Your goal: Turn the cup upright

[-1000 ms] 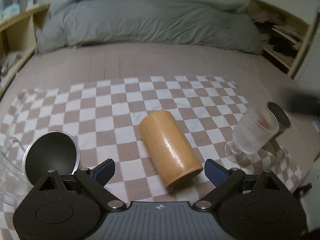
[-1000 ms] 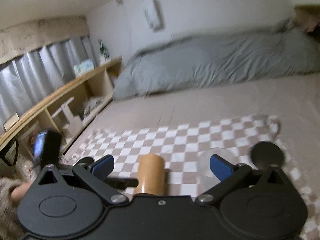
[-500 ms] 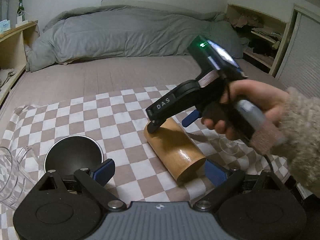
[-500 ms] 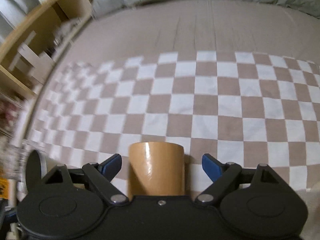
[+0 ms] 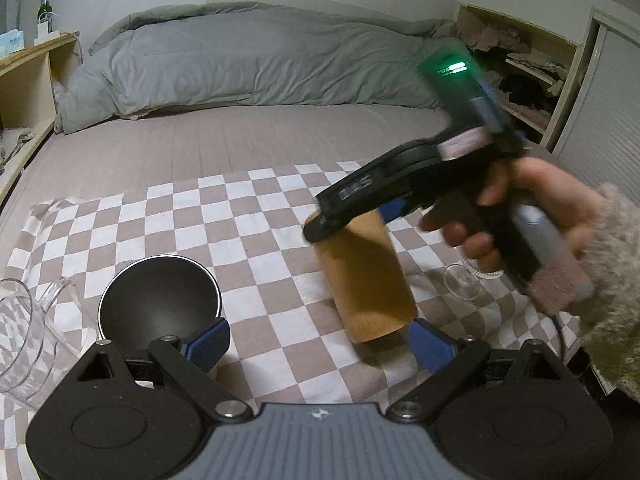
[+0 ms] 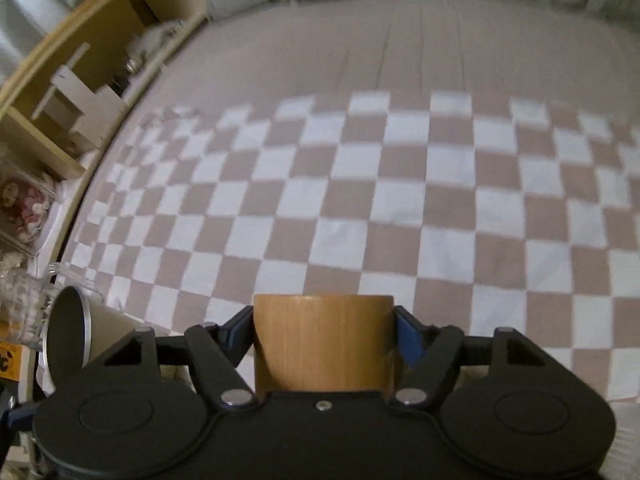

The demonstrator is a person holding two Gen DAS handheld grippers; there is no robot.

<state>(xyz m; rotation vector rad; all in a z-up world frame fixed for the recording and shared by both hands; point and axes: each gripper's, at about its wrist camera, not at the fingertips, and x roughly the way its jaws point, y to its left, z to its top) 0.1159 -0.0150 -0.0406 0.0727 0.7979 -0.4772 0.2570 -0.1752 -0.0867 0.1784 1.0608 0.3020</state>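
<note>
A tall wooden cup (image 5: 366, 280) is held off the checkered cloth (image 5: 248, 240), its far end raised and tilted. My right gripper (image 5: 348, 218) is shut on that far end, held by a hand in a fuzzy sleeve. In the right wrist view the cup (image 6: 324, 344) sits between the blue pads, which press both of its sides. My left gripper (image 5: 320, 346) is open and empty, low at the cloth's near edge, with the cup's near end just beyond its right finger (image 5: 430, 346).
A black metal cup (image 5: 158, 300) lies on its side at the near left, beside a clear glass pitcher (image 5: 20, 328). A wine glass (image 5: 464, 280) lies behind the right hand. A grey duvet (image 5: 256, 56) and wooden shelves (image 6: 72, 92) border the bed.
My right gripper has closed its pads onto the wooden cup and lifted its far end off the cloth. The left gripper has stayed open and drawn back slightly.
</note>
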